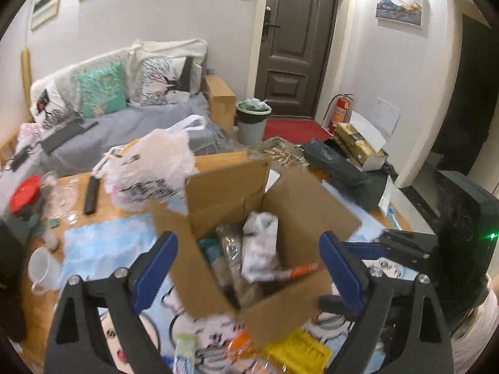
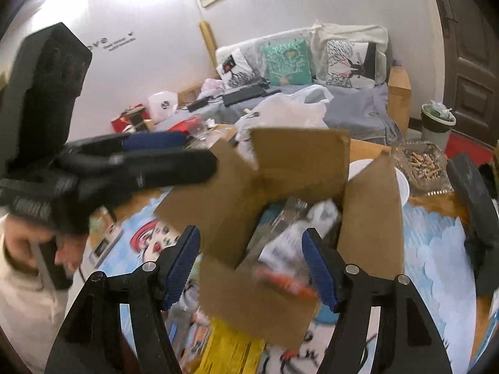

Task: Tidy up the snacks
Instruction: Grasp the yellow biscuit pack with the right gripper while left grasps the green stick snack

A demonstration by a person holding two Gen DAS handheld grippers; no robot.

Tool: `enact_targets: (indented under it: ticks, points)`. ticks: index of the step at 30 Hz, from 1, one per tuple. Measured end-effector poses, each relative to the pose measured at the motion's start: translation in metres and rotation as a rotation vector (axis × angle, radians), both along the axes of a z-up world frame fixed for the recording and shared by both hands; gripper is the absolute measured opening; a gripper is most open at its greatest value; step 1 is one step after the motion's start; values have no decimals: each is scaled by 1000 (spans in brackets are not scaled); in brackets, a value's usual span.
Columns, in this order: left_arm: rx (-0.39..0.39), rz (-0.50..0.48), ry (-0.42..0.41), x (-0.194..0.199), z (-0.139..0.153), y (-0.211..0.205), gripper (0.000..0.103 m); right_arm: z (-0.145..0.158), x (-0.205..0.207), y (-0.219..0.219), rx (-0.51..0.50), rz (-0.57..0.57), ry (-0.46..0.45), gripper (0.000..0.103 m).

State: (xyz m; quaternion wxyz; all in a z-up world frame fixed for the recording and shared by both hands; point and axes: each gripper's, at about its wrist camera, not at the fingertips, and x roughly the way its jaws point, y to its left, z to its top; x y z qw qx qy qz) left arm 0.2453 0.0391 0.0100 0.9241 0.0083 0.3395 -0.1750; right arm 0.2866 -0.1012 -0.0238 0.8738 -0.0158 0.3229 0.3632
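Observation:
An open cardboard box (image 1: 299,215) stands on the table with its flaps up. It holds several snack packs, among them a white packet (image 1: 260,246) and an orange stick pack (image 1: 301,271). My left gripper (image 1: 248,268) is open and empty, its blue pads either side of the box's near corner. My right gripper (image 2: 251,268) is open and empty above the box (image 2: 299,162); the orange pack (image 2: 285,282) lies between its pads. A yellow packet (image 1: 296,352) lies on the table below the box and shows in the right view (image 2: 230,349). The left gripper also appears in the right view (image 2: 174,152).
A white plastic bag (image 1: 156,162) and a black remote (image 1: 92,194) lie behind the box. A glass ashtray (image 2: 421,163) with butts, a white cup (image 1: 42,268), a red-lidded jar (image 1: 25,193) and black items (image 1: 340,168) crowd the table. A sofa stands beyond.

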Motion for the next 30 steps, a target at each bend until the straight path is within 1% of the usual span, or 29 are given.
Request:
enact_targets:
  ticks: [3, 5, 7, 10, 13, 15, 19, 22, 24, 25, 28, 30]
  points:
    - [19, 25, -23, -38, -18, 14, 90, -16, -32, -10, 10, 21, 5, 68]
    - [30, 49, -25, -57, -33, 22, 90, -34, -49, -14, 7, 33, 33, 70]
    - [58, 80, -22, -75, -54, 31, 90, -59, -62, -18, -17, 27, 65, 71]
    - [121, 137, -13, -92, -86, 42, 90, -98, -69, -19, -48, 14, 123, 77]
    - [118, 165, 24, -100, -112, 56, 90, -128, -67, -19, -51, 1, 190, 81]
    - [134, 181, 46, -102, -125, 64, 90, -140, -66, -17, -63, -12, 206, 82]
    - [146, 205, 83, -103, -145, 78, 90, -151, -60, -8, -46, 8, 238, 82]
    - [168, 205, 110, -100, -159, 83, 88, -155, -60, 3, -69, 5, 233, 82]
    - [170, 200, 127, -99, -167, 85, 80, -156, -61, 9, -72, 9, 226, 82]
    - [164, 190, 137, -96, -171, 86, 78, -156, -61, 12, -74, 10, 226, 82]
    - [167, 188, 150, -92, -178, 86, 72, -157, -62, 17, -108, -16, 202, 68]
    - [171, 187, 159, -89, -182, 86, 60, -156, -62, 18, -116, -14, 195, 67]
